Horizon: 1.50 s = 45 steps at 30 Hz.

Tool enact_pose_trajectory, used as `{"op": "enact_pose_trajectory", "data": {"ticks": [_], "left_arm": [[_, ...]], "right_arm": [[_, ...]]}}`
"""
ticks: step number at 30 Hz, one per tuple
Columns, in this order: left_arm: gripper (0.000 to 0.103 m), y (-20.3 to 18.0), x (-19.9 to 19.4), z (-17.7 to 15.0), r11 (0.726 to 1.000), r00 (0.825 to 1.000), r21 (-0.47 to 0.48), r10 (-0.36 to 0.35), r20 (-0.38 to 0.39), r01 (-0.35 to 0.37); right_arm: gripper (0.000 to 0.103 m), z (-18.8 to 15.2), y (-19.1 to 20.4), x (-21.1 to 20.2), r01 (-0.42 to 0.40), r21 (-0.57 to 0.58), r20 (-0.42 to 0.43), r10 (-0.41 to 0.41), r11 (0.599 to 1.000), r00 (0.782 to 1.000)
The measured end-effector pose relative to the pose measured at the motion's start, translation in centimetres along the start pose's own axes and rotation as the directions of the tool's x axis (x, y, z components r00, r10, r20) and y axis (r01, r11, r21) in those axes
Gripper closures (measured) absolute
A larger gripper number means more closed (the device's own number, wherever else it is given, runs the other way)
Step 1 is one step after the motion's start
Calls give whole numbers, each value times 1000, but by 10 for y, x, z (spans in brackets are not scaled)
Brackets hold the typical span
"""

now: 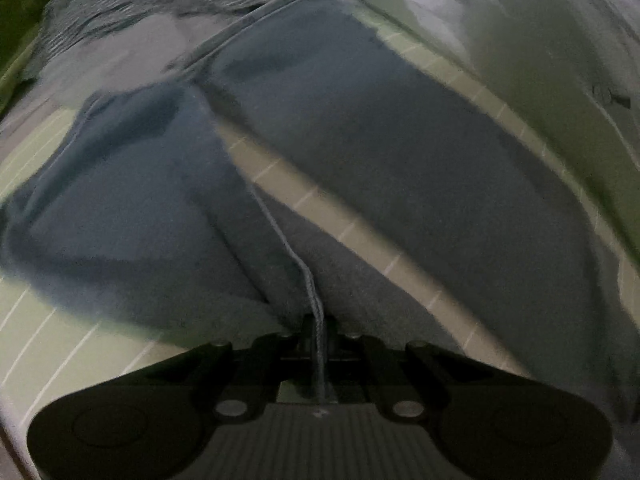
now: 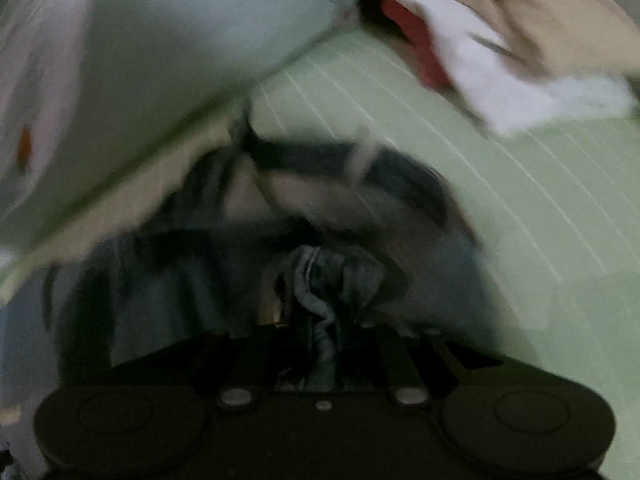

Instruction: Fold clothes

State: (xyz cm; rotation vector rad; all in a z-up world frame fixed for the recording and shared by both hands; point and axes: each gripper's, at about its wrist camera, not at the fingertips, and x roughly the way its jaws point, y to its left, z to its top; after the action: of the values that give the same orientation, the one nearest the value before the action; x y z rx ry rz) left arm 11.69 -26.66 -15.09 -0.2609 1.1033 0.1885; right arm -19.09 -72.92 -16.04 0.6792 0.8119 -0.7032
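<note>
- Left gripper [image 1: 319, 336] clamped on a thin edge of the grey garment [image 1: 400, 168]
- Garment spread over the green sheet [image 1: 60, 332], pale pillow [image 1: 540, 60] beyond
- Right gripper [image 2: 320, 332] pinching bunched grey cloth [image 2: 320, 276]; view blurred
- White cloth [image 2: 500, 80] and tan cloth [image 2: 540, 8] far off on sheet

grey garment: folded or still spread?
Partly spread. The grey garment lies open across the green sheet, an edge pinched in the left gripper.
</note>
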Motion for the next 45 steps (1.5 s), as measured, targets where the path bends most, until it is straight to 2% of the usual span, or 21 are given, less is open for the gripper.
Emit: {"op": "enact_pose_trajectory", "data": {"ticks": [3, 6, 9, 12, 14, 16, 19, 21, 23, 25, 28, 31, 33, 38, 41, 42, 43, 45], "left_arm": [[100, -29, 17, 24, 1000, 999, 2, -13, 43, 13], [100, -51, 29, 48, 999, 997, -17, -38, 66, 40], [100, -58, 19, 67, 993, 990, -56, -96, 98, 102], [100, -53, -15, 60, 996, 981, 22, -94, 169, 91], [100, -37, -38, 37, 996, 978, 70, -74, 194, 61], [100, -12, -55, 6, 996, 980, 73, -69, 189, 56], [99, 31, -65, -48, 998, 991, 51, -53, 125, 46], [99, 53, -62, -85, 999, 998, 42, -12, 66, 9], [98, 67, -60, -110, 999, 1000, 29, 21, 2, -21], [94, 73, -65, -122, 1000, 1000, 22, 22, -6, -22], [77, 70, -79, -127, 998, 999, 57, -10, 36, 7], [65, 58, -91, -132, 995, 996, 94, -32, 77, 25], [62, 52, -95, -133, 994, 995, 109, -40, 88, 30], [52, 43, -100, -142, 990, 994, 137, -43, 96, 30], [49, 46, -107, -149, 989, 995, 146, -26, 100, 11], [49, 48, -108, -151, 989, 995, 146, -18, 100, 3], [49, 52, -110, -152, 990, 995, 138, -11, 100, -3], [48, 64, -113, -152, 994, 995, 109, -1, 97, -10]], "right_arm": [[92, 39, 45, 34, 36, -100, 36, -33, 994, 999], [92, 76, 69, 63, 22, -108, 60, -16, 994, 998], [93, 101, 81, 52, 30, -130, 132, -13, 991, 991], [94, 100, 79, 3, 63, -198, 239, -15, 978, 971], [94, 81, 66, -36, 110, -229, 290, -40, 967, 956], [94, 51, 51, -70, 145, -245, 309, -65, 959, 949], [94, -2, 12, -104, 195, -239, 276, -126, 951, 953], [93, -35, -15, -110, 168, -192, 199, -129, 967, 971], [86, -60, -41, -111, 115, -111, 103, -104, 987, 989], [50, -78, -58, -117, 80, -15, 76, -79, 997, 994], [26, -95, -77, -128, 29, 134, 93, -42, 991, 995], [24, -101, -81, -124, 36, 196, 75, -52, 980, 996], [21, -103, -78, -116, 46, 208, 63, -60, 977, 996], [22, -94, -82, -102, 1, 241, 68, -18, 970, 998], [47, -87, -78, -98, 27, 189, 59, -39, 982, 997], [69, -86, -78, -100, 34, 144, 64, -43, 989, 997], [75, -84, -78, -101, 41, 99, 68, -48, 994, 997], [78, -82, -82, -108, 71, 27, 89, -73, 997, 993]]}}
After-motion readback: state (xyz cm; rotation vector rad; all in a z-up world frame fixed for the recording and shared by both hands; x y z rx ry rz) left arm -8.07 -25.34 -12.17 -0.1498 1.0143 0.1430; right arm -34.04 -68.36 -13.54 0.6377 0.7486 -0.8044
